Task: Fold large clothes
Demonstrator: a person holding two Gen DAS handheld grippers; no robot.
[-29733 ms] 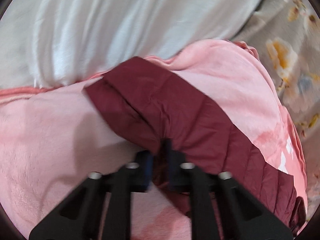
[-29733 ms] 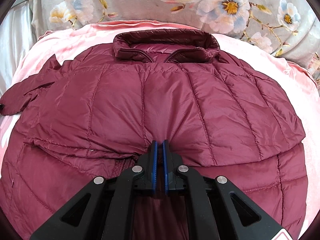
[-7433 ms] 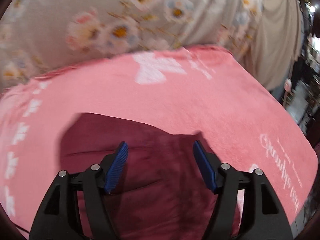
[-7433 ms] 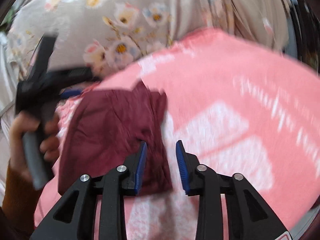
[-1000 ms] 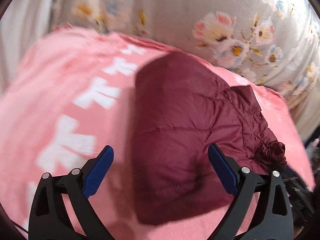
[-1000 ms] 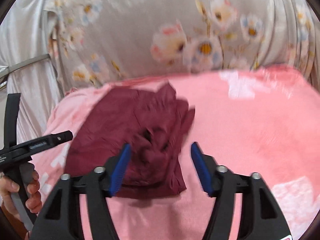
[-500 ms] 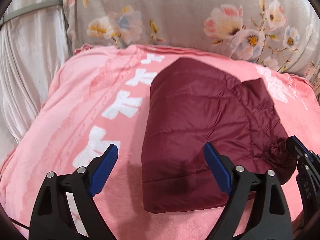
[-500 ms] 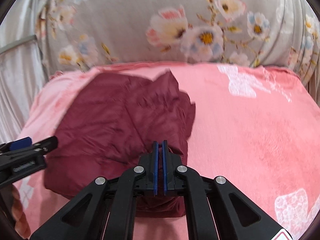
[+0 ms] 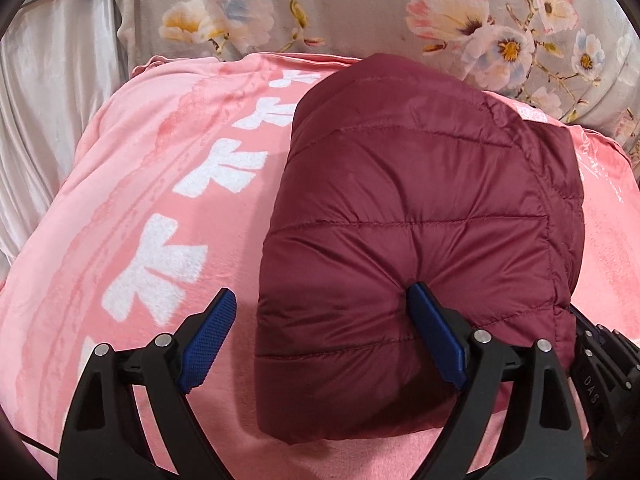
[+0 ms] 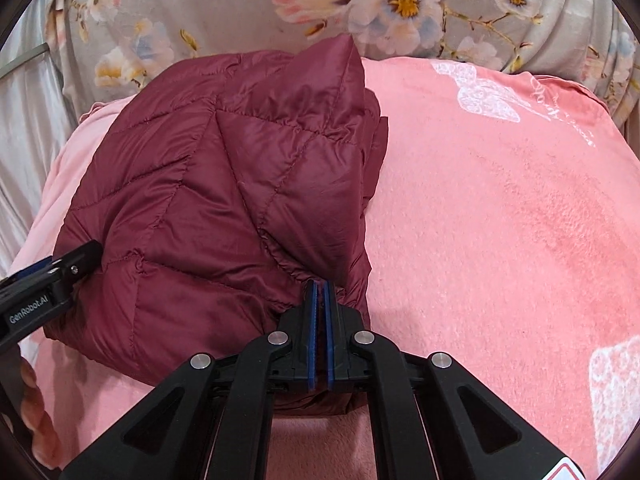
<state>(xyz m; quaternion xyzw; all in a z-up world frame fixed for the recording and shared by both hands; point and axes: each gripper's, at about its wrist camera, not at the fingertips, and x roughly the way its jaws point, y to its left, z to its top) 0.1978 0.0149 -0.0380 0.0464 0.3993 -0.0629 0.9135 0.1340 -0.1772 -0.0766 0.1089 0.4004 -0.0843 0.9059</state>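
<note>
The left gripper (image 9: 320, 336) stands wide open over the near edge of the folded maroon puffer jacket (image 9: 424, 216). Its right finger pad (image 9: 436, 340) presses a dent into the quilted top, while its left pad (image 9: 208, 340) hangs clear beside the jacket's edge, over the pink blanket (image 9: 168, 184); nothing is clamped between them.

The right gripper (image 10: 320, 336) is closed tight, its blue pads pinching a thin fold of the jacket (image 10: 224, 208) at the bundle's near right corner. From this gripper the jacket spreads ahead and to the left, and bare pink blanket (image 10: 500, 208) lies to the right. The left gripper's tip (image 10: 60, 276) touches the jacket's far left edge. Floral grey fabric (image 10: 224, 4) rises beyond the blanket.
</note>
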